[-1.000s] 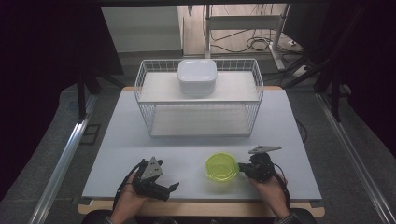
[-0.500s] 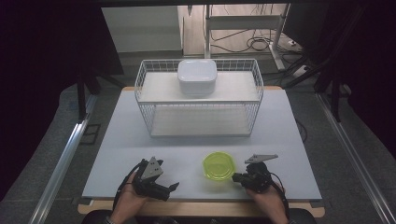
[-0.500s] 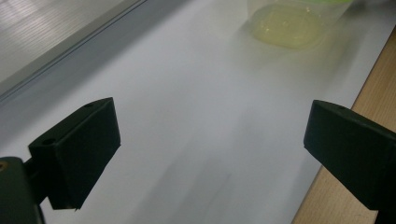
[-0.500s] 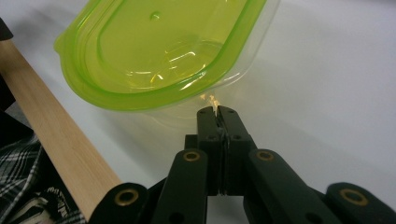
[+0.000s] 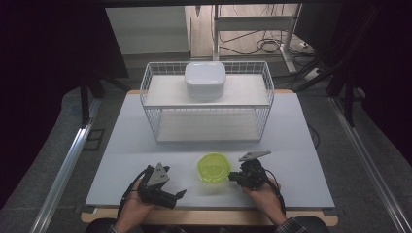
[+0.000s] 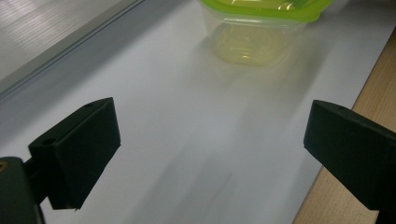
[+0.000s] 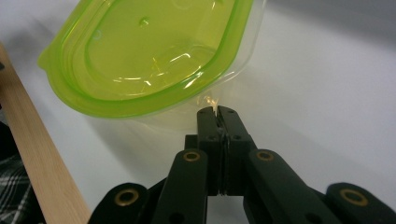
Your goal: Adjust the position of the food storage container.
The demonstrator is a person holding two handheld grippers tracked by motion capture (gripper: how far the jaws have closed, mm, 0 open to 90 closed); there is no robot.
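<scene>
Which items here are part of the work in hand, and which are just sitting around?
In use: green-lidded container, right tool shut, its tips at the container's rim.
Idle: wire basket, white box on top of it, left tool open and apart from the container.

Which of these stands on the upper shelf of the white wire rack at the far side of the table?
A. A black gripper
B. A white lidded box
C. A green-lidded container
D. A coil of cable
B: in the high view a white lidded box sits on the upper shelf of the wire rack, while the green-lidded container stands on the table near the person.
</scene>
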